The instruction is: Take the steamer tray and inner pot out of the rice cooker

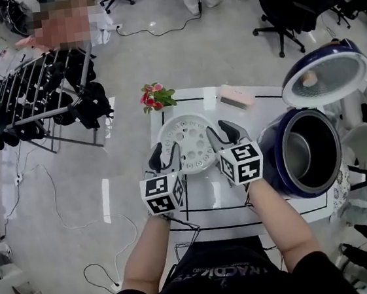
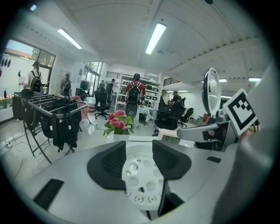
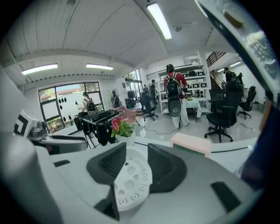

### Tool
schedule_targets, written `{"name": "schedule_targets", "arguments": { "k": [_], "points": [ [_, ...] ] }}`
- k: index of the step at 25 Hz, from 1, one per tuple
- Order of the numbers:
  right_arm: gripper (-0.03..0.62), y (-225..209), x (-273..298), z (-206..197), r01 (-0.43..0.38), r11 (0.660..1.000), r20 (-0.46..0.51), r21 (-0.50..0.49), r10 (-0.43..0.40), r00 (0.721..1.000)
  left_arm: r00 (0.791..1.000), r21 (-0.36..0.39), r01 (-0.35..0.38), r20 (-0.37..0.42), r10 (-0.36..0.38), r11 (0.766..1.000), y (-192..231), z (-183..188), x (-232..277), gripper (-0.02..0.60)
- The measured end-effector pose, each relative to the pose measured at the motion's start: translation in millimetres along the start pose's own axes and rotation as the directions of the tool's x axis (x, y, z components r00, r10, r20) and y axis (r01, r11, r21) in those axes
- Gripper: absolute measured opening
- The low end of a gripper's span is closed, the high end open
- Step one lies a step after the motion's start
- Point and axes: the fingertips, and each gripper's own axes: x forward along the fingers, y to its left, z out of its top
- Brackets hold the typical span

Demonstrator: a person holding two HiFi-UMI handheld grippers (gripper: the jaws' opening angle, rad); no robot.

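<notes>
**Steamer tray** (image 1: 189, 136): white perforated disc, flat on table (image 1: 209, 196), left of rice cooker (image 1: 274, 165). Inner pot (image 1: 301, 156) sits in cooker, lid (image 1: 325, 73) raised. My left gripper (image 1: 163, 157) at tray's left rim, right gripper (image 1: 225, 134) at right rim. Both jaw pairs spread, pads clear of tray, pinching nothing. Flowers (image 1: 157, 96) and pink box (image 1: 236, 97) at far side.

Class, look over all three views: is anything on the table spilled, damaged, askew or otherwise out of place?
Nothing stands out. The steamer tray lies flat on the table, the rice cooker stands upright with its lid open and the inner pot seated inside, and the flowers stand upright. No spill or damage shows.
</notes>
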Motion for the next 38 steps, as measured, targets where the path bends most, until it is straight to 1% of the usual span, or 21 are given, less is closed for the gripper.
{"name": "schedule_targets", "arguments": {
  "k": [2, 6, 9, 13, 15, 20, 24, 27, 29, 31, 36, 38],
  "points": [
    [0.138, 3, -19, 20, -0.013, 1.000, 0.053, -0.001, 0.013, 0.998, 0.999, 0.004, 0.029, 0.027, -0.029, 1.000, -17, 14, -5, 0.193],
    [0.138, 4, -61, 60, -0.020, 1.000, 0.154, -0.011, 0.021, 0.988, 0.992, 0.041, 0.104, 0.072, -0.107, 0.994, -62, 41, -14, 0.192],
    [0.138, -1, -95, 85, -0.004, 1.000, 0.218, -0.017, 0.008, 0.976, 0.980, 0.072, 0.174, 0.090, -0.180, 0.982, -100, 57, -17, 0.192],
    [0.138, -18, -137, 105, 0.029, 0.999, 0.279, -0.022, -0.022, 0.960, 0.963, 0.098, 0.244, 0.089, -0.253, 0.965, -146, 66, -21, 0.193],
    [0.138, -31, -161, 111, 0.064, 0.998, 0.308, -0.017, -0.056, 0.950, 0.951, 0.113, 0.287, 0.087, -0.297, 0.951, -171, 69, -23, 0.198],
    [0.138, -78, -227, 111, 0.180, 0.983, 0.352, 0.037, -0.182, 0.918, 0.914, 0.151, 0.386, 0.072, -0.400, 0.910, -237, 71, -30, 0.198],
    [0.138, -109, -274, 101, 0.256, 0.963, 0.357, 0.078, -0.267, 0.895, 0.891, 0.175, 0.436, 0.058, -0.451, 0.883, -282, 70, -36, 0.198],
    [0.138, -132, -302, 89, 0.305, 0.947, 0.346, 0.105, -0.322, 0.881, 0.879, 0.183, 0.460, 0.045, -0.475, 0.869, -310, 67, -39, 0.198],
    [0.138, -148, -319, 78, 0.337, 0.934, 0.331, 0.123, -0.359, 0.873, 0.876, 0.187, 0.466, 0.036, -0.480, 0.865, -324, 65, -38, 0.198],
    [0.138, -165, -335, 67, 0.373, 0.918, 0.311, 0.137, -0.398, 0.863, 0.878, 0.194, 0.463, 0.029, -0.477, 0.865, -337, 63, -38, 0.201],
    [0.138, -205, -364, 37, 0.452, 0.876, 0.243, 0.170, -0.482, 0.842, 0.899, 0.226, 0.426, 0.004, -0.438, 0.876, -355, 55, -34, 0.227],
    [0.138, -216, -369, 25, 0.469, 0.866, 0.216, 0.173, -0.498, 0.840, 0.909, 0.242, 0.408, -0.015, -0.417, 0.880, -359, 49, -33, 0.242]
  ]
}}
